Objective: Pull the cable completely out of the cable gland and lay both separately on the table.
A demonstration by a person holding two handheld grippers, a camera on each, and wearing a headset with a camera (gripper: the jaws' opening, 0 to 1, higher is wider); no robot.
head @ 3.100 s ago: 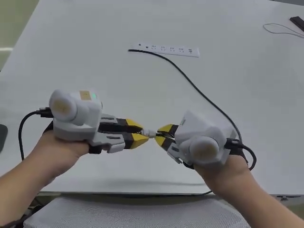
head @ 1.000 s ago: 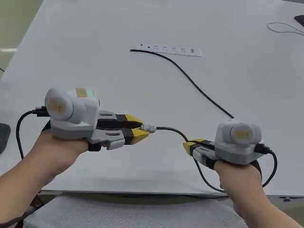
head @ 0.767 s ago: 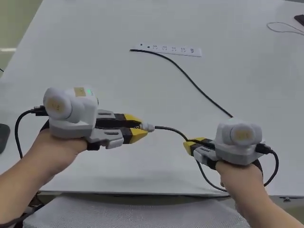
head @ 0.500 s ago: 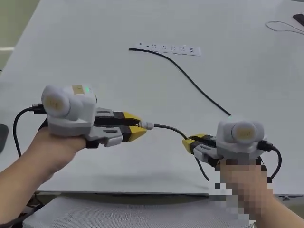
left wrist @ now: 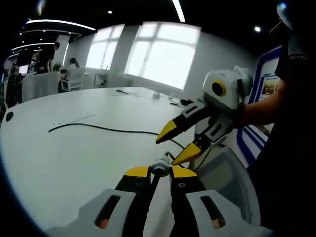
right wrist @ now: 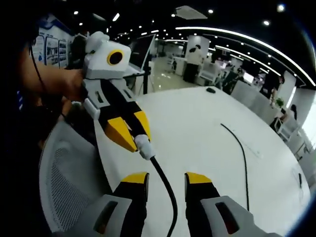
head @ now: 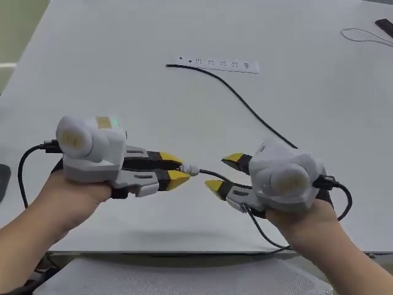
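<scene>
My left gripper (head: pixel 179 171) is shut on the small white cable gland (head: pixel 189 169), held a little above the white table (head: pixel 123 61). A black cable (head: pixel 206 174) leaves the gland and runs right, between the spread jaws of my right gripper (head: pixel 224 173), which is open and not gripping it. In the left gripper view the gland (left wrist: pixel 160 165) sits between my left gripper's (left wrist: pixel 160 172) yellow tips, with the right gripper (left wrist: pixel 169 149) open just beyond. In the right gripper view the cable (right wrist: pixel 163 180) passes between my right gripper's (right wrist: pixel 166 178) jaws up to the gland (right wrist: pixel 143 146).
A white power strip (head: pixel 215 63) lies at the back, its black cord (head: pixel 245 110) crossing the table toward the right gripper. A thin white wire (head: pixel 362 38) lies far right. The table's front edge (head: pixel 184 249) is just below my hands, with a mesh chair seat (head: pixel 153 273) beneath.
The right gripper, shut on the cable out to the right half a second ago, has opened, rolled and moved back left toward the gland. The left gripper has held still.
</scene>
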